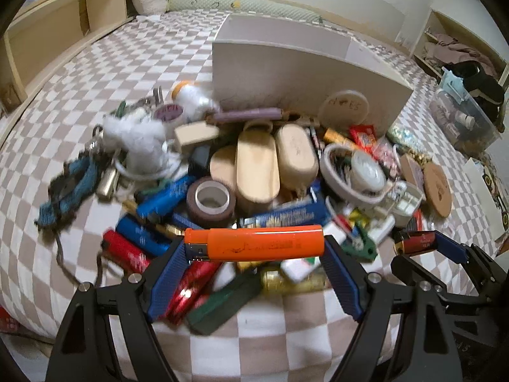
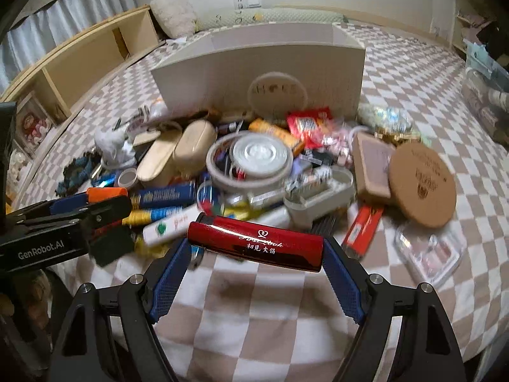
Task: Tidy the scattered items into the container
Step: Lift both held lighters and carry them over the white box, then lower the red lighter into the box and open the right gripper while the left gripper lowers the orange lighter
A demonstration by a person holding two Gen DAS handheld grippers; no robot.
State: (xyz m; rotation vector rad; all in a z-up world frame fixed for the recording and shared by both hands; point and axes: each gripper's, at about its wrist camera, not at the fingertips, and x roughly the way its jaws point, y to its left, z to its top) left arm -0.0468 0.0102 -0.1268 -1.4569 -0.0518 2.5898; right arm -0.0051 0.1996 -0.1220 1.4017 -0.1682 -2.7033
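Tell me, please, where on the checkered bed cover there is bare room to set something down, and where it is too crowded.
Bare: the checkered bed cover in front of the pile, and the strip between the pale rectangular cardboard box and the wooden side shelf. Crowded: everything before the box, from the blue knitted piece to the round cork coaster.

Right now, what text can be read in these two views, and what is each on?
"GenRobot.AI": left claw body.
"初见 火锅": red lighter in right claw; script line above it blurred.
Orange lighter, cork disc, box emblem, blue lighters: print blurred, unreadable.
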